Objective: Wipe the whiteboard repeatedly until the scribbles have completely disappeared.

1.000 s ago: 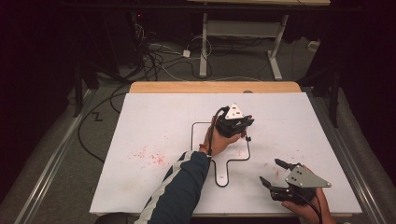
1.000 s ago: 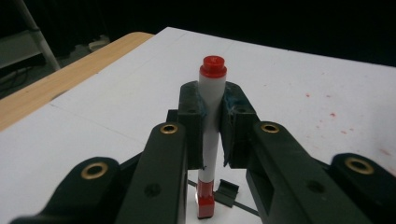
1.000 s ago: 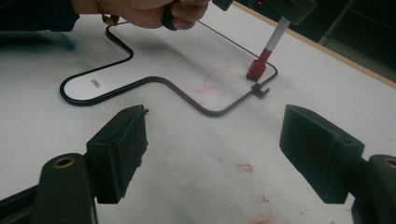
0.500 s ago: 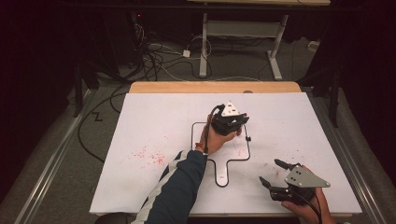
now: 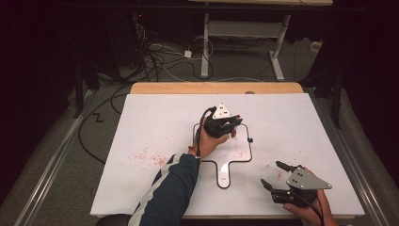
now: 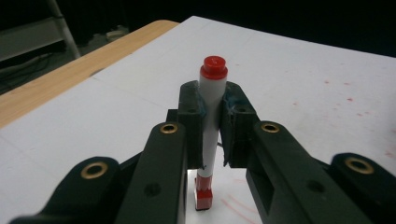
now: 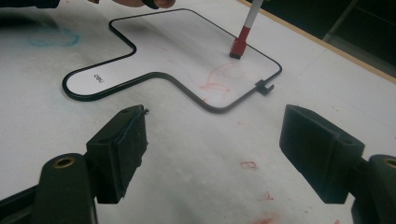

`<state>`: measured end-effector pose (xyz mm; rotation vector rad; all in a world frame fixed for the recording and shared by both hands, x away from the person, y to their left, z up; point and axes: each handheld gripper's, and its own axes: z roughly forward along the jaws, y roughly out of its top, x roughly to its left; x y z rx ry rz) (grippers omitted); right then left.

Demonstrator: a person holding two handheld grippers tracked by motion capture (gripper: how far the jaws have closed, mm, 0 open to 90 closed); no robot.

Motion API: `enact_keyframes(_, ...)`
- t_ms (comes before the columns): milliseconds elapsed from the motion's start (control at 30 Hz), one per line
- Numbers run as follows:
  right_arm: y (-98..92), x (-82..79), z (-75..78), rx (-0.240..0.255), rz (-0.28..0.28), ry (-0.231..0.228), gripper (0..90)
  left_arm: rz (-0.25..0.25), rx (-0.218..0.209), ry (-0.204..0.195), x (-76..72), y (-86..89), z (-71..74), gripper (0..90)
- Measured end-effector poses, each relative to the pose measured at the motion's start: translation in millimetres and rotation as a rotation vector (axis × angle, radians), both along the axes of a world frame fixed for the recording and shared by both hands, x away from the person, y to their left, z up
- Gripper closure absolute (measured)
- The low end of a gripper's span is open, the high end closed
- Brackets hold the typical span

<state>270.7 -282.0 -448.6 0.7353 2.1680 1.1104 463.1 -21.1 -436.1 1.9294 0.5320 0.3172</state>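
Left claw (image 5: 229,123) has slid left, clamping the marker (image 6: 209,126) upright, seemingly touching the whiteboard (image 7: 196,42).

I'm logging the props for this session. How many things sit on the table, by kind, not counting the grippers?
Marker: 1
Small paddle-shaped whiteboard: 1
Large white sheet covering the table: 1
Total: 3

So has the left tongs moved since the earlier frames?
Yes. The left tongs shifted slightly toward the small whiteboard's near edge, holding the marker.
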Motion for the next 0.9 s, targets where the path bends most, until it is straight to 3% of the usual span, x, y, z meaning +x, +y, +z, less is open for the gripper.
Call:
enact_keyframes(200,1.4,-0.3,0.6,0.000,0.003,-0.001,24.0,-0.059,-0.022,0.006,-14.4,-11.7,-1.9,78.2)
enact_keyframes(367,1.8,0.1,0.0,-0.003,0.004,0.001,24.0,-0.077,-0.001,-0.019,-19.2,-20.7,-1.0,78.2)
enact_keyframes(500,1.8,-0.2,0.1,-0.004,0.006,0.000,24.0,-0.019,0.031,-0.043,-10.2,-16.5,0.7,78.2)
enact_keyframes(533,1.3,-0.3,0.0,-0.001,0.008,0.002,24.0,0.019,0.024,-0.028,-1.8,-8.7,0.7,78.2)
enact_keyframes(667,0.6,-0.5,0.1,0.001,0.016,0.004,23.9,0.036,-0.011,0.000,3.4,-4.3,-1.2,78.2)
enact_keyframes(900,1.1,0.6,0.4,0.005,0.021,0.006,23.9,-0.067,-0.016,-0.009,-13.4,-35.0,-1.6,78.2)
